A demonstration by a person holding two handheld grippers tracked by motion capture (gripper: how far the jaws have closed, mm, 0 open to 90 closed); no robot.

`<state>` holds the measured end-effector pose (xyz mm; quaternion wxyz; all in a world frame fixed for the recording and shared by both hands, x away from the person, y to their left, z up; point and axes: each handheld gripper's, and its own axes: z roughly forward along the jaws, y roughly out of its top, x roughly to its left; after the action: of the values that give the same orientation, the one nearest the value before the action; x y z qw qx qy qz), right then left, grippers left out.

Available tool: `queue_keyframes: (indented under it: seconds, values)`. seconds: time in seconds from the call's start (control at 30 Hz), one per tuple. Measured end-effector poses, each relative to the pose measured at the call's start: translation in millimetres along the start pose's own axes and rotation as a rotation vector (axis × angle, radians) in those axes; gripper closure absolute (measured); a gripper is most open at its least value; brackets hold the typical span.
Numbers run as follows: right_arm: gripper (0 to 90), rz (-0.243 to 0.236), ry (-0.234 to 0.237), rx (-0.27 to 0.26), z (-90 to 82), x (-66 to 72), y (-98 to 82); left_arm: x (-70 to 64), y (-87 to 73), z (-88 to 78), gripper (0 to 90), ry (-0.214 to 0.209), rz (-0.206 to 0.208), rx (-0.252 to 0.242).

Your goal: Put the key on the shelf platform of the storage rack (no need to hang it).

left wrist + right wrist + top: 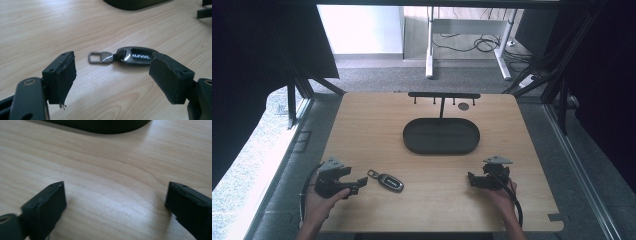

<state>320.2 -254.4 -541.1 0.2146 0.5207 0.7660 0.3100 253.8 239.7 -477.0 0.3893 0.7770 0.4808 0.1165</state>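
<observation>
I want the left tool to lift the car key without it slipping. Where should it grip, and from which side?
Grip the car key across its dark fob body, probably from above, pads on the two long edges. It lies flat on the table, so only those edges offer purchase; the metal loop is thin. The left tool is open, just short of it.

Key fob [136, 57]: right end hidden behind a jaw. Oval tray [100, 125]: far part cut off. Small round item [463, 106]: too small to identify.

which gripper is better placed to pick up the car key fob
Left. The left gripper sits right beside the key fob, jaws open and aimed at it. The right gripper is open too, but farther off across the table, facing bare wood.
</observation>
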Motion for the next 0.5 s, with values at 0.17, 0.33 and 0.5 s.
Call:
queue_keyframes:
  seconds: [0.17,0.33,0.5]
  values:
    - [15.8,-0.018,0.011,0.024,-5.7,0.3,1.3,-3.9,-1.9,-2.9,21.7,-0.004,0.006,-0.003]
    - [23.3,-0.067,0.029,-0.004,-17.9,8.2,0.3,-5.8,-0.5,-7.4,21.7,0.000,0.007,-0.014]
    - [27.3,-0.077,0.066,-0.020,-21.8,10.8,3.0,-4.9,-0.6,-3.2,21.7,-0.003,0.007,-0.003]
